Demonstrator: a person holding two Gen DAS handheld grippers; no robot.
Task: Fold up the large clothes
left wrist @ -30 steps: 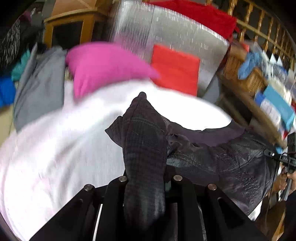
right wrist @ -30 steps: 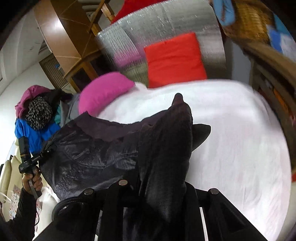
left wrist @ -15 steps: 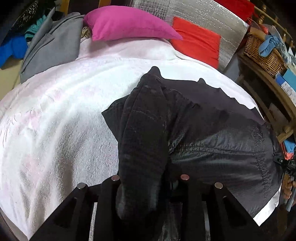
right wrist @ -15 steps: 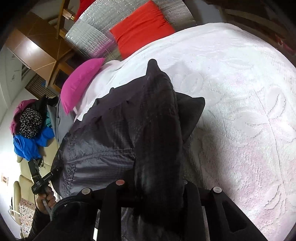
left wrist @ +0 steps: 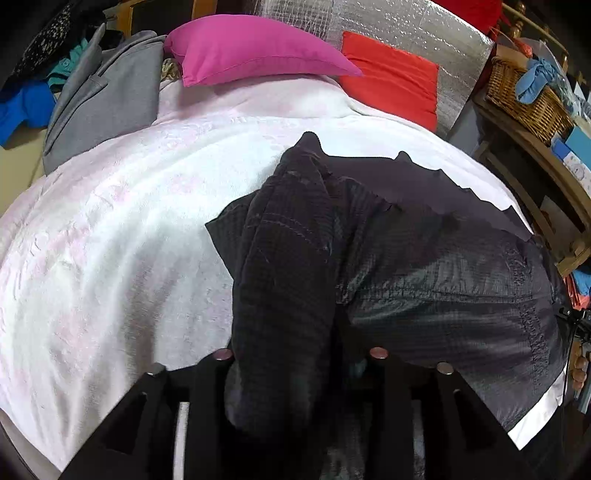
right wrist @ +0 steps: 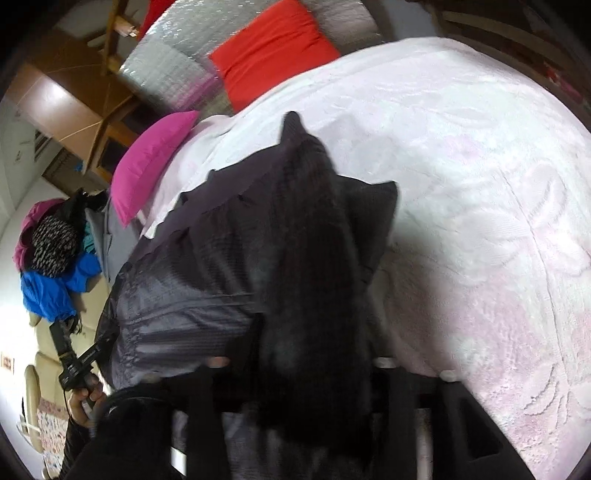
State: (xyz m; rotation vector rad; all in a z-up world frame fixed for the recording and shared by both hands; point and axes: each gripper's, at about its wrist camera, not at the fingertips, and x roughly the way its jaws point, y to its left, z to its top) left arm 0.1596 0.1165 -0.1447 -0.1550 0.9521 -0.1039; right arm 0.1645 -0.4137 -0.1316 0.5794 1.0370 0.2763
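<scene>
A large dark garment (left wrist: pixel 443 280) lies spread on the white bedcover (left wrist: pixel 110 258), its shiny side up. A bunched fold of it stands up between the fingers of my left gripper (left wrist: pixel 301 354). The jaws are opening, and a gap shows beside the right finger. In the right wrist view the same garment (right wrist: pixel 192 288) runs leftward, and another bunched fold rises between the fingers of my right gripper (right wrist: pixel 301 363). Those jaws are opening too, with the fabric loose between them. A hand holds the other gripper (right wrist: pixel 74 365) at the far left.
A pink pillow (left wrist: pixel 251 51) and a red cushion (left wrist: pixel 391 77) rest at the head of the bed against a silver sheet (left wrist: pixel 406 22). A grey garment (left wrist: pixel 103 92) lies at the left edge. A wicker basket (left wrist: pixel 524 96) sits on the wooden shelf to the right. A clothes pile (right wrist: pixel 51 258) is beyond.
Both grippers came down with the garment, which now lies on the bedcover. Their fingers have spread apart around the bunched folds. The right view has rolled.
</scene>
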